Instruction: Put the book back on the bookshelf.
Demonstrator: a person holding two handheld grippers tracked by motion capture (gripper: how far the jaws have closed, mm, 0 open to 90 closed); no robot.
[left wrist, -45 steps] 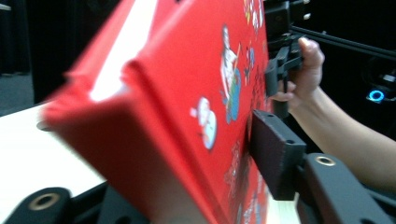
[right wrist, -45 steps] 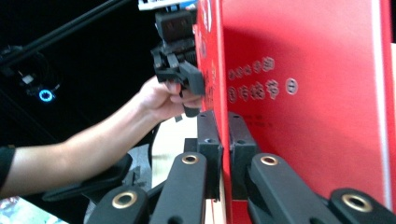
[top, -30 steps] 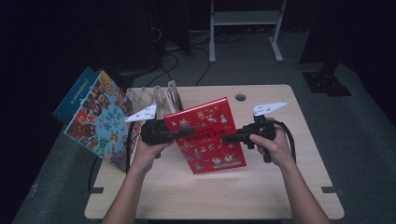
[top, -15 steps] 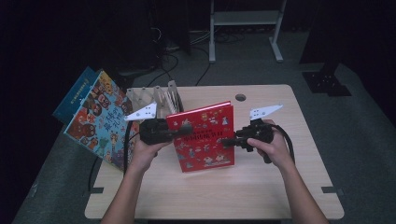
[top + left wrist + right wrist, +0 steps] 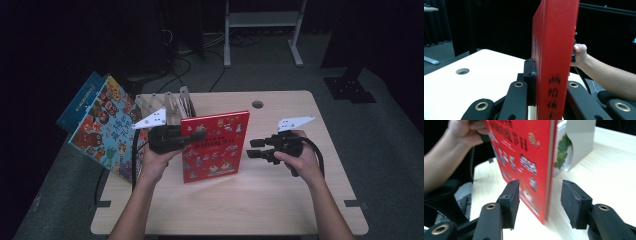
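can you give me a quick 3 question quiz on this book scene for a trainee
1. True or false: the left hand-held gripper is clamped on the spine of the red book.
2. Multiple choice: how does the right hand-held gripper stand? A) shut on the book B) jaws apart, pads clear of the book's edge C) resting flat on the table
3. Short answer: what is behind the red book on the table, by the left hand?

Key
1. True: its jaws press both sides of the spine.
2. B: its jaws have just been opening, and the book's edge is between them, untouched.
3. A wooden rack holding another book.
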